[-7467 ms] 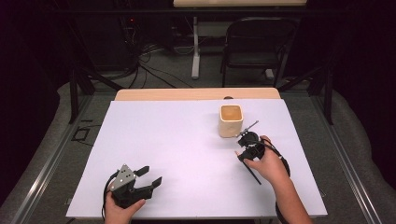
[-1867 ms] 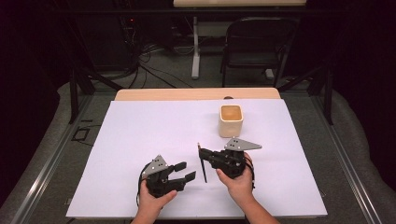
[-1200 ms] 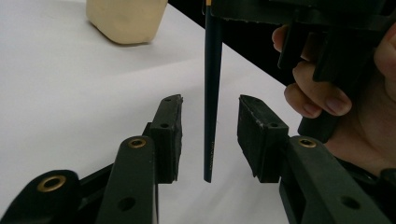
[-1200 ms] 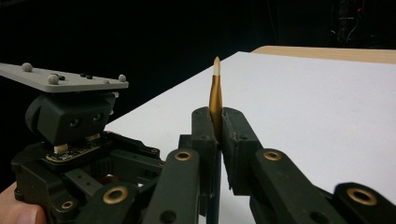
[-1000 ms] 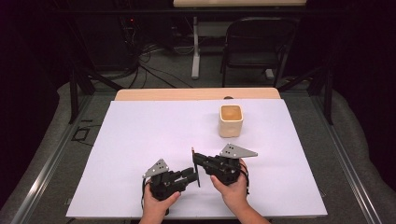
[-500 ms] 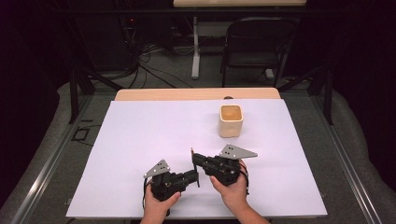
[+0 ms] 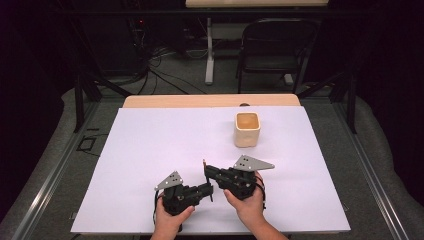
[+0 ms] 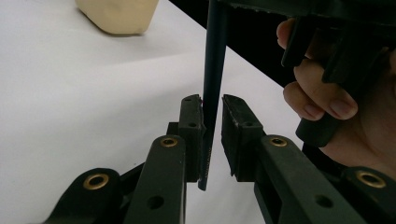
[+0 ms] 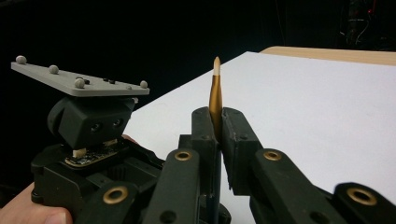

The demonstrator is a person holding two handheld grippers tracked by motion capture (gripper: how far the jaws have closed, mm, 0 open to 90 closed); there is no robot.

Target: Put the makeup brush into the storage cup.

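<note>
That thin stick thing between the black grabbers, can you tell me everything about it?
It looks like a paintbrush: a thin dark blue-green handle, a golden metal collar and a pale pointed tip. The right gripper is shut on it near the golden end, with the tip poking out past its jaws. The handle's other end sits between the jaws of the left gripper, touching one pad; the other pad stands a little apart. It is held up off the white table, near the person's edge.

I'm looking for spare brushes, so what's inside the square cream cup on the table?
From the high view, the square cream cup shows a bare tan interior with nothing standing in it. Its very bottom is shaded, so something small and flat there could go unseen.
</note>
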